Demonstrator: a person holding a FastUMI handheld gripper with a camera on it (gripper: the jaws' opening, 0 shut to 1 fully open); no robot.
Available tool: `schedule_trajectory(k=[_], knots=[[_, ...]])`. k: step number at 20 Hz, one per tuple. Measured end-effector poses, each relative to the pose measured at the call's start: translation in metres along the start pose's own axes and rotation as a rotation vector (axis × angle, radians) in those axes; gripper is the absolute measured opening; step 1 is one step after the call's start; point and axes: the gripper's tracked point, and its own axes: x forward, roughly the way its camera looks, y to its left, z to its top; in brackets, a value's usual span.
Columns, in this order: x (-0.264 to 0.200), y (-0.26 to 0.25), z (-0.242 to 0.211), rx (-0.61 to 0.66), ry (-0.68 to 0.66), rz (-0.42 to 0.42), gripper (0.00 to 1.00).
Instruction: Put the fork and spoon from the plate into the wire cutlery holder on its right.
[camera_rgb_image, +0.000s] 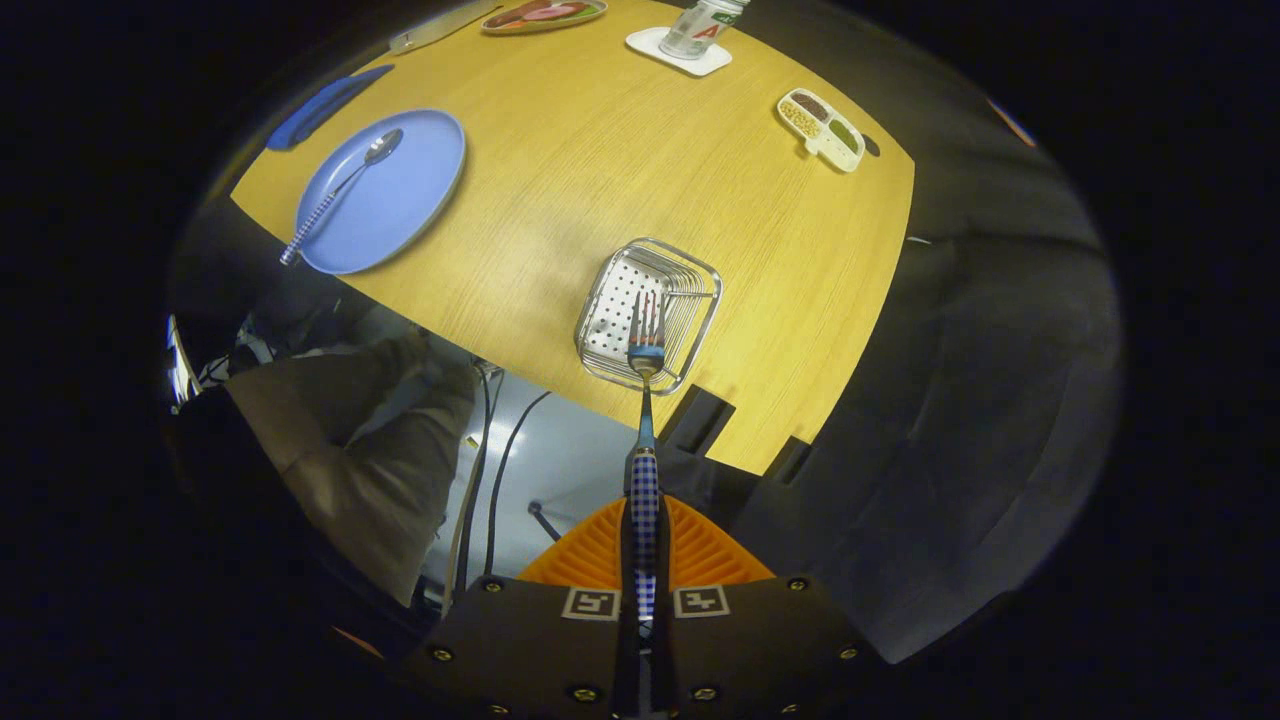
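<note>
Wood-grain table (600, 150) spreads below me. On it the blue plate (400, 200) keeps the spoon (345, 185); the wire cutlery holder (690, 290) sits well right. My gripper (645, 560) has both 2 fingers clamped on the fork (646, 400) (tines over the holder).

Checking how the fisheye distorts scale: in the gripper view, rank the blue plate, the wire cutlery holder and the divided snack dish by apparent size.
1. Blue plate
2. Wire cutlery holder
3. Divided snack dish

The dish lies farthest, so it may look smaller than it is. The jaws are shut on the fork.
</note>
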Motion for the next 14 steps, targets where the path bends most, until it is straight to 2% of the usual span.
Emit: schedule_trajectory(k=[4,14], knots=[[0.004,-0.012,0.019,-0.094,0.037,-0.049,0.05],[0.027,-0.018,0.029,-0.155,0.159,-0.008,0.06]])
